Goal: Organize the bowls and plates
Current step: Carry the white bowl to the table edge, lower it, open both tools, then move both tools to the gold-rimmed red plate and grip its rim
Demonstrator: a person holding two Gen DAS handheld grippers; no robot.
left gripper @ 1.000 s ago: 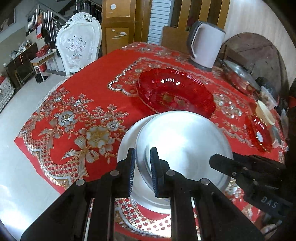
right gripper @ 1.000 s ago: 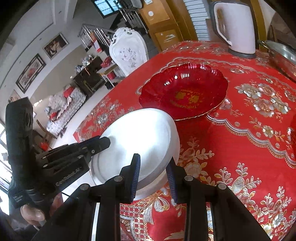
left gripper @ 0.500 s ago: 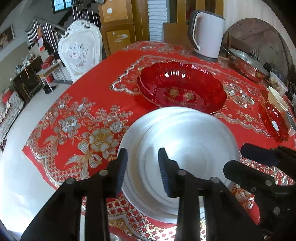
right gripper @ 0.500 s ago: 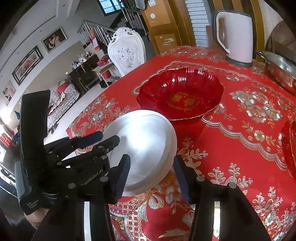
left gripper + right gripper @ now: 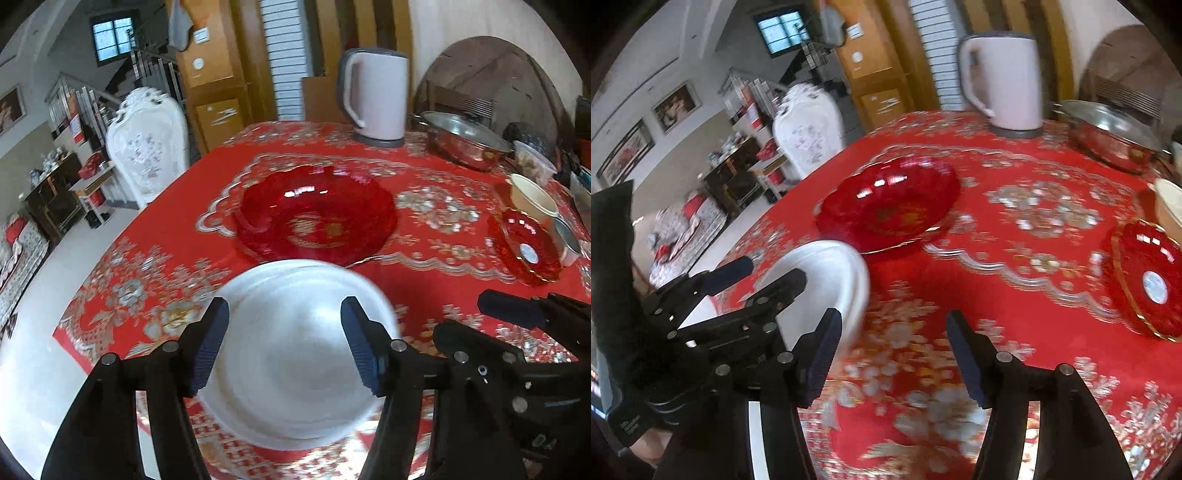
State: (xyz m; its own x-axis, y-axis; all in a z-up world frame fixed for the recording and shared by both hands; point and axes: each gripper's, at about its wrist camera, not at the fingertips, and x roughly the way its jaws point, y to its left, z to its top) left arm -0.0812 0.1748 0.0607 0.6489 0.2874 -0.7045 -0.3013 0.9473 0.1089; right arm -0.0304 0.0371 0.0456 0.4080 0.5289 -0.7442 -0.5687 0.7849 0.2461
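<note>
A stack of white plates [image 5: 295, 354] lies near the table's front edge on the red cloth; its rim shows as white plates [image 5: 827, 269] in the right wrist view. My left gripper [image 5: 284, 343] hangs open above the stack, holding nothing. My right gripper [image 5: 892, 354] is open too, over bare cloth just right of the stack, and its black body [image 5: 517, 343] shows in the left wrist view. Behind the stack sits a large red glass bowl [image 5: 317, 218] [image 5: 890, 206]. A small red glass dish [image 5: 524, 247] [image 5: 1148, 280] lies at the right.
A white kettle [image 5: 376, 96] and a steel pot [image 5: 465, 140] stand at the back. A cream bowl [image 5: 532, 199] and small containers crowd the right edge. A white chair [image 5: 147, 147] stands past the left side. The table's front edge is close below the plates.
Both grippers were nearly shut at the white plates' rim; they have opened wide and pulled back and up. The plates stay stacked on the cloth. The right gripper has swung rightward.
</note>
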